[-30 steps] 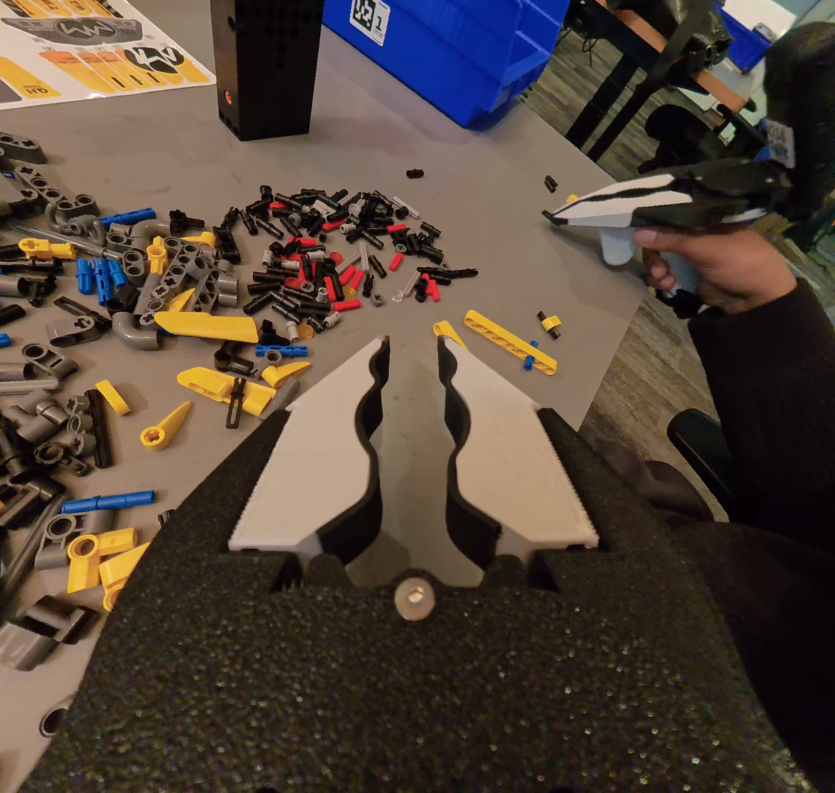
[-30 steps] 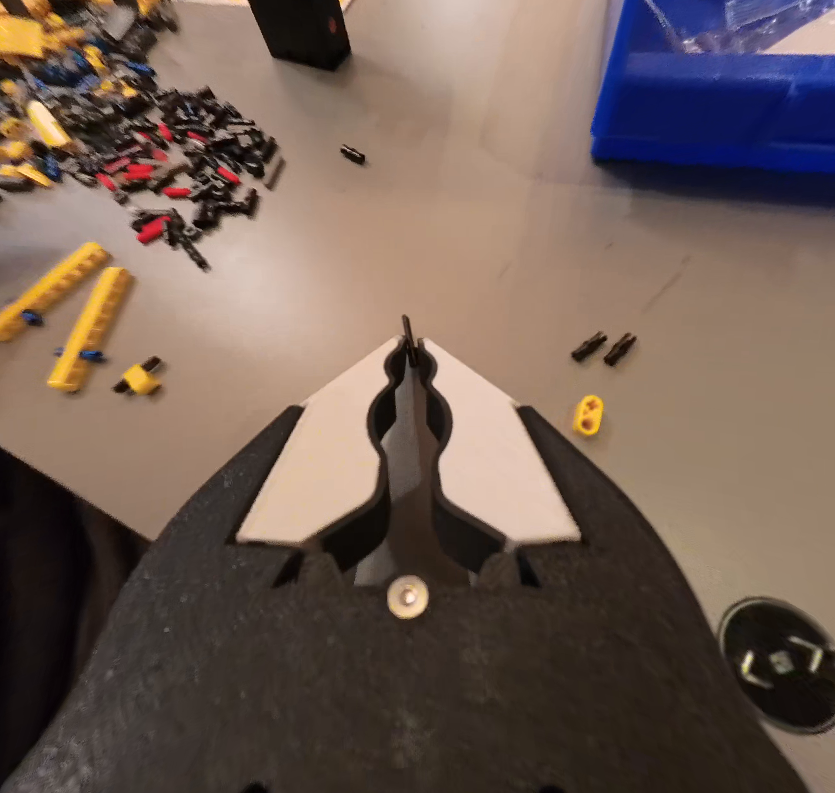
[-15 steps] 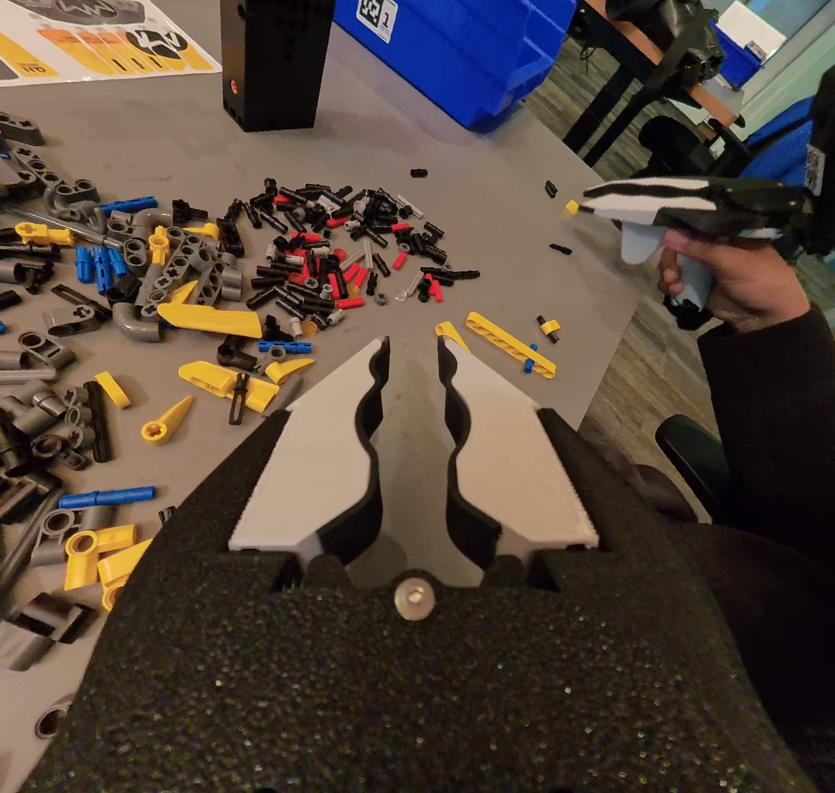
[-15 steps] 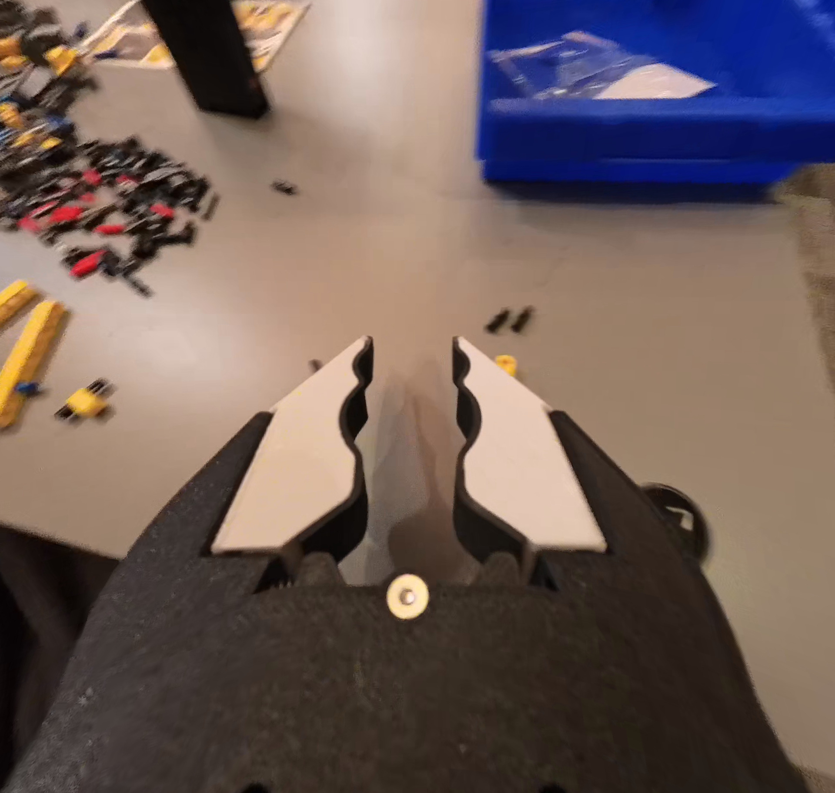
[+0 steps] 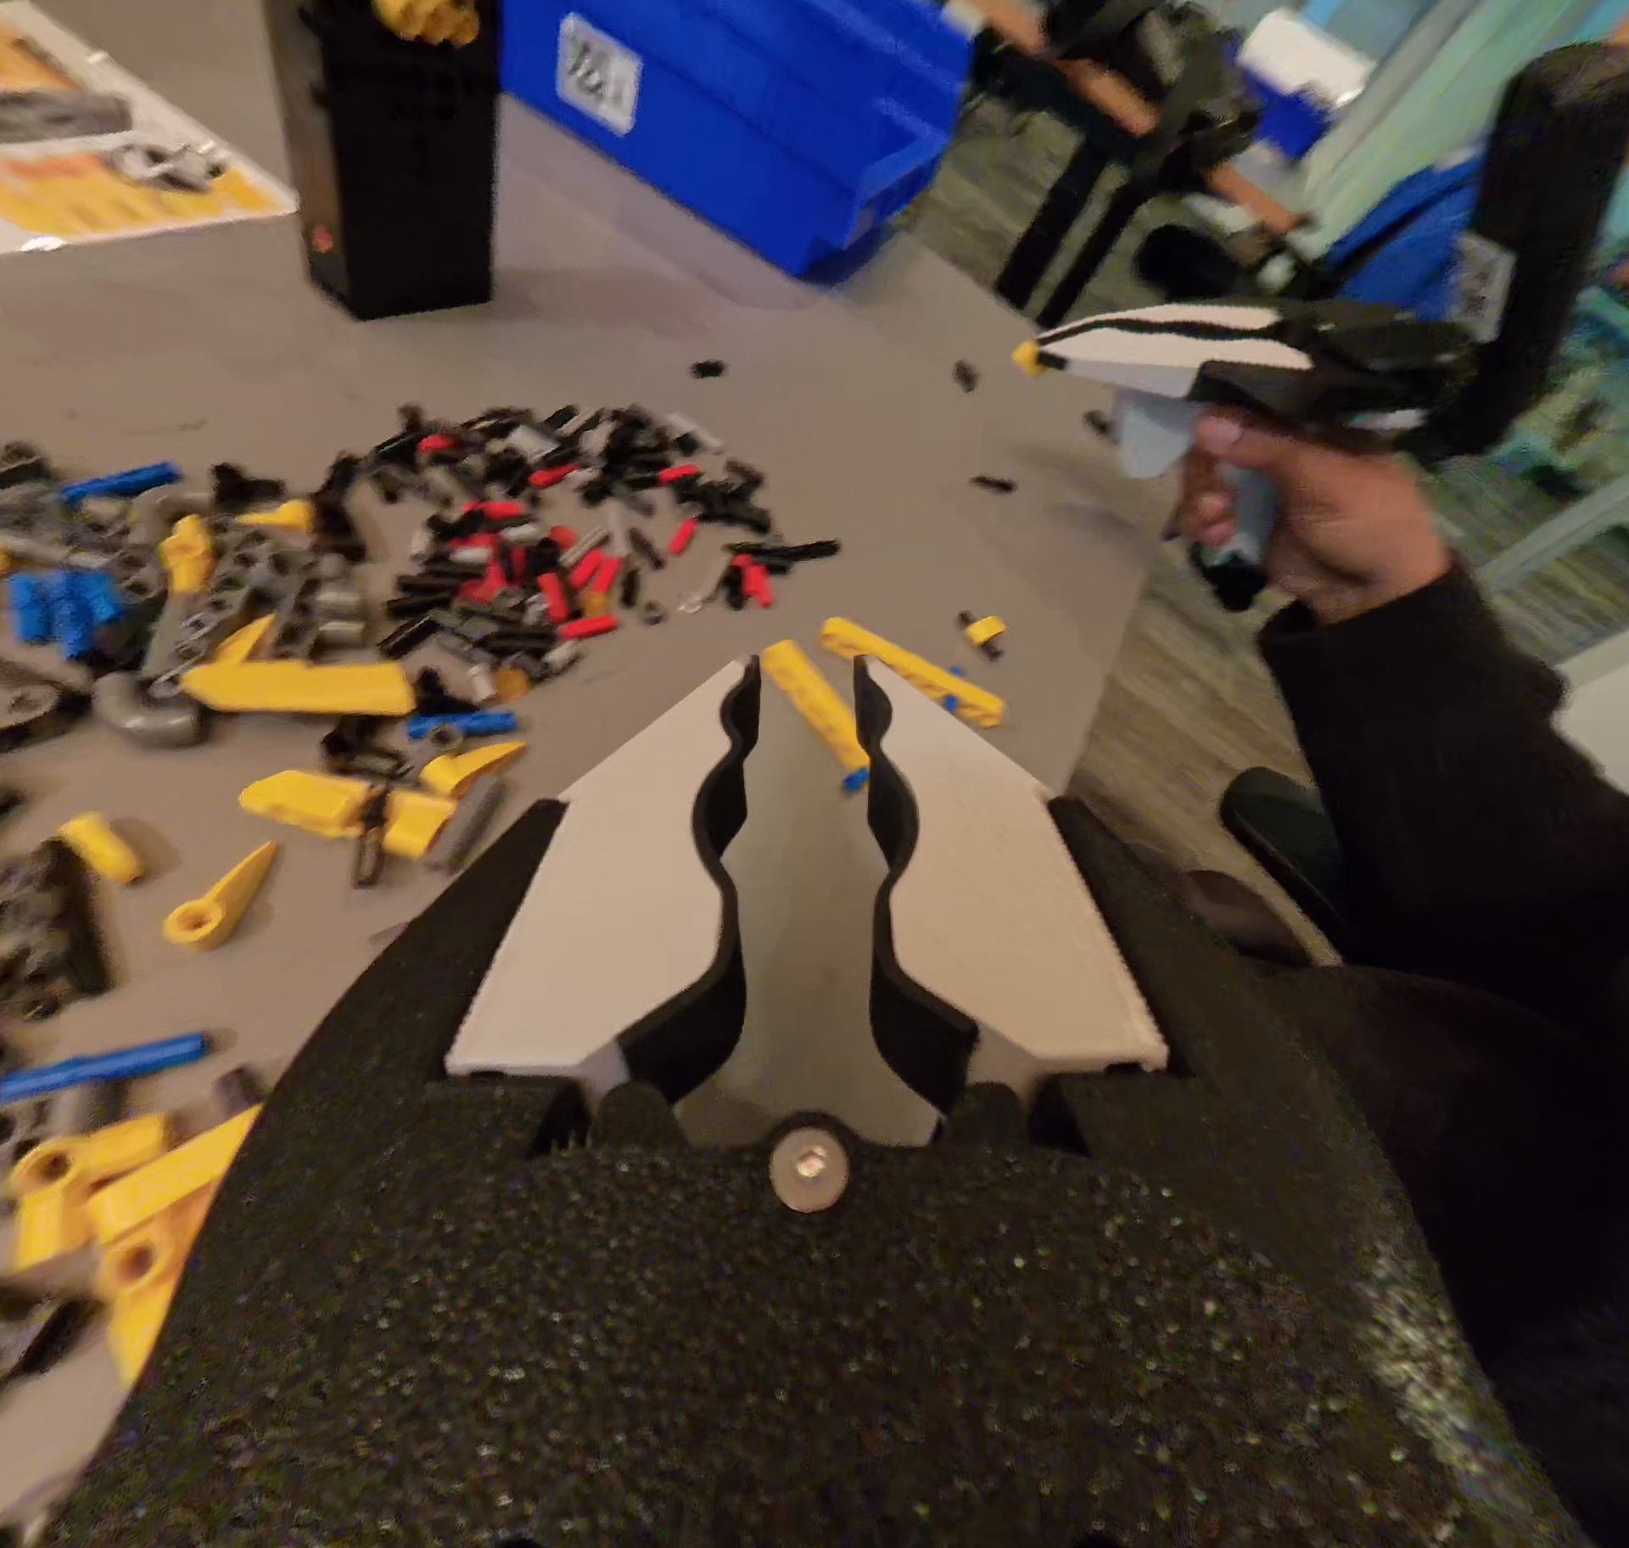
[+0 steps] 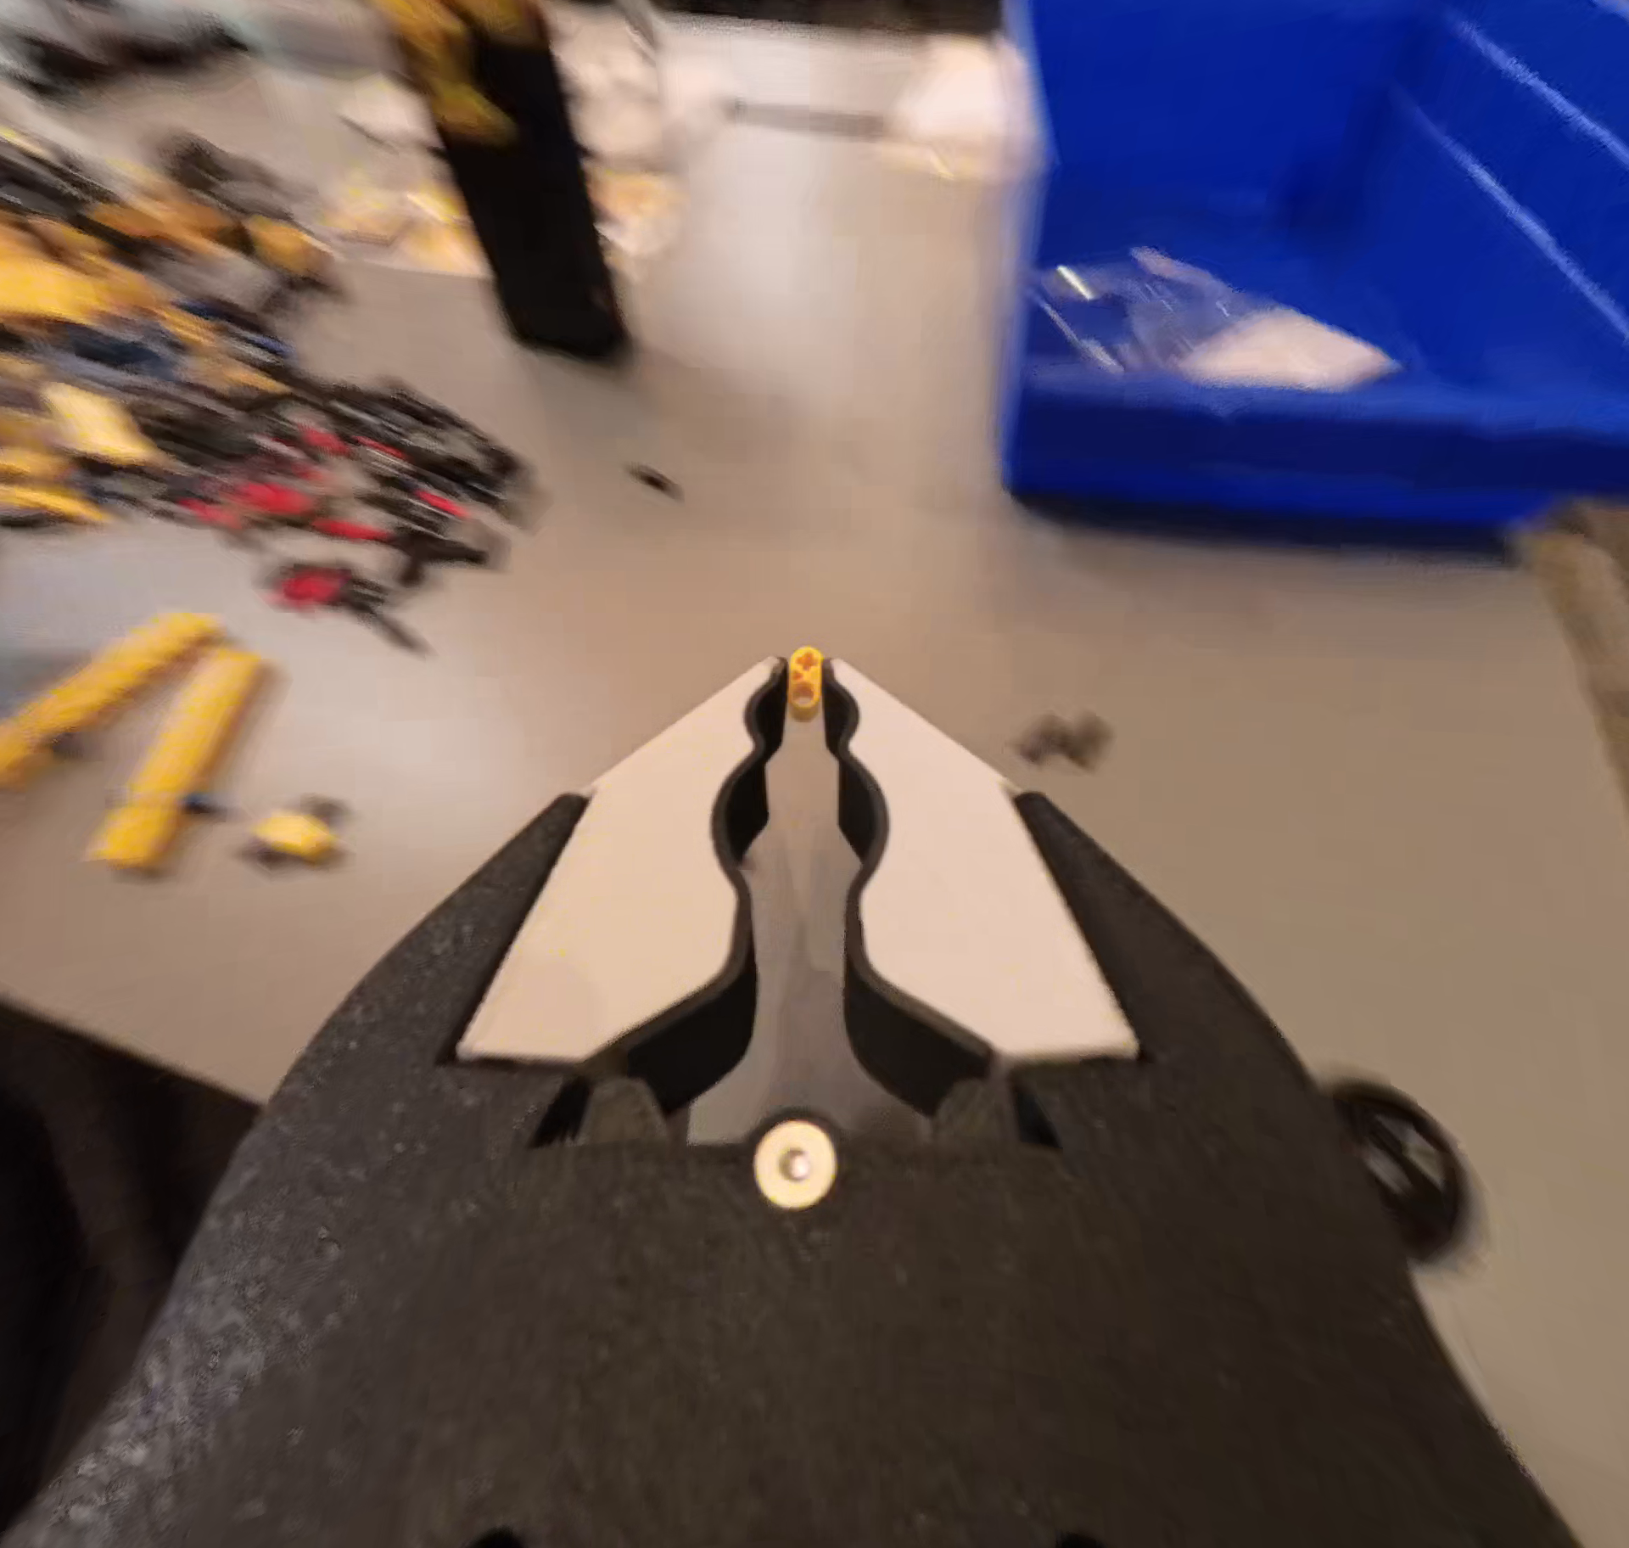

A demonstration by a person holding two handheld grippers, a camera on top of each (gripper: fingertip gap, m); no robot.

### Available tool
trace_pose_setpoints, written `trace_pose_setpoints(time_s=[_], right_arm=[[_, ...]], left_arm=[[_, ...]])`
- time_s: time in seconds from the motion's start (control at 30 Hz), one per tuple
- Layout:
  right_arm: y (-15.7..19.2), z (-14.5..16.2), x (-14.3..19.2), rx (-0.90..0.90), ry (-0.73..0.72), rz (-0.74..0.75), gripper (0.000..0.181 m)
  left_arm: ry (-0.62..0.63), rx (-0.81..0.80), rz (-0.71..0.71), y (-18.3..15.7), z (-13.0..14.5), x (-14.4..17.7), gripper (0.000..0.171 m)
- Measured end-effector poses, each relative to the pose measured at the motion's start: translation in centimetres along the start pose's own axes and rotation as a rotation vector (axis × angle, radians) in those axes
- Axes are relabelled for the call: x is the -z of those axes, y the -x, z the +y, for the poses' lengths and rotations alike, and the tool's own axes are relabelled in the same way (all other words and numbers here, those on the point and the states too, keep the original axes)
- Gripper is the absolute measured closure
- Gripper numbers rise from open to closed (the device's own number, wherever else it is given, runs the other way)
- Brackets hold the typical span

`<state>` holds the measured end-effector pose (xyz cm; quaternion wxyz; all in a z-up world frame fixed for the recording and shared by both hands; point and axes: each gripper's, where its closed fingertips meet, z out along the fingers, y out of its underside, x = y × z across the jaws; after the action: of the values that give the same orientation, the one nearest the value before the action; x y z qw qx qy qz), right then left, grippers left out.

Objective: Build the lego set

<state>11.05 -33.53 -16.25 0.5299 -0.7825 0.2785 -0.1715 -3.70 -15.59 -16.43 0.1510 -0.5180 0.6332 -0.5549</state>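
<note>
My right gripper (image 6: 805,675) is shut on a small yellow two-hole connector (image 6: 805,682), pinched at its fingertips and held above the grey table (image 6: 793,483). It also shows in the left wrist view (image 5: 1040,353) at the right, held by a hand, with the yellow connector (image 5: 1025,356) at its tip. My left gripper (image 5: 807,677) is open and empty above the table's near edge, over two long yellow beams (image 5: 811,699). A pile of small black and red pins (image 5: 564,527) lies ahead of it.
A black tower (image 5: 388,112) with yellow parts on top stands at the back. A blue bin (image 6: 1322,289) holds clear bags. Grey, yellow and blue parts (image 5: 159,624) spread at the left. Two black pins (image 6: 1058,738) lie to the right. The table edge (image 5: 1111,668) drops off on the right. It is some 20 centimetres from my left tips to the black tower (image 5: 388,112).
My right gripper dropped a thin black piece, opened, moved right to the small yellow connector, shut on it and lifted it. My left gripper stayed open and shifted slightly forward.
</note>
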Motion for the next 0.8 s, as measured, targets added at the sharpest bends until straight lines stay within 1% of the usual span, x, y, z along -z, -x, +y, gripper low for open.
trace_pose_setpoints(time_s=[0.07,0.13,0.2,0.27,0.37,0.47,0.53,0.63,0.73,0.77,0.8], right_arm=[[6.2,-3.5,0.6,-0.027,-0.156,-0.238,0.174],[12.8,-6.4,2.0,-0.074,-0.295,-0.503,0.174],[18.1,-7.9,3.5,-0.141,-0.378,-0.722,0.174],[21.3,-8.3,4.0,-0.202,-0.398,-0.840,0.174],[23.2,-8.1,3.6,-0.244,-0.397,-0.886,0.174],[24.0,-7.6,3.0,-0.275,-0.374,-0.913,0.174],[24.4,-7.3,2.6,-0.268,-0.354,-0.910,0.174],[24.4,-7.3,2.4,-0.251,-0.363,-0.883,0.174],[24.4,-7.4,2.5,-0.267,-0.363,-0.892,0.174],[24.4,-7.3,2.4,-0.271,-0.357,-0.896,0.174],[24.4,-7.2,2.3,-0.271,-0.351,-0.898,0.174]], left_arm=[[-0.094,0.025,0.145,-2.5,-1.2,0.4,0.150],[-0.191,0.111,0.338,-5.3,-2.5,1.1,0.150],[-0.263,0.216,0.525,-7.3,-3.6,2.2,0.148],[-0.346,0.323,0.657,-7.8,-4.5,3.4,0.146],[-0.448,0.450,0.753,-6.9,-5.4,4.9,0.144],[-0.454,0.530,0.799,-6.2,-5.4,5.2,0.143],[-0.435,0.534,0.821,-6.5,-5.1,5.1,0.142],[-0.398,0.509,0.833,-7.3,-4.7,4.7,0.142],[-0.391,0.489,0.829,-7.7,-4.5,4.6,0.143],[-0.396,0.487,0.825,-7.7,-4.6,4.6,0.145],[-0.397,0.485,0.827,-7.7,-4.6,4.6,0.153]])
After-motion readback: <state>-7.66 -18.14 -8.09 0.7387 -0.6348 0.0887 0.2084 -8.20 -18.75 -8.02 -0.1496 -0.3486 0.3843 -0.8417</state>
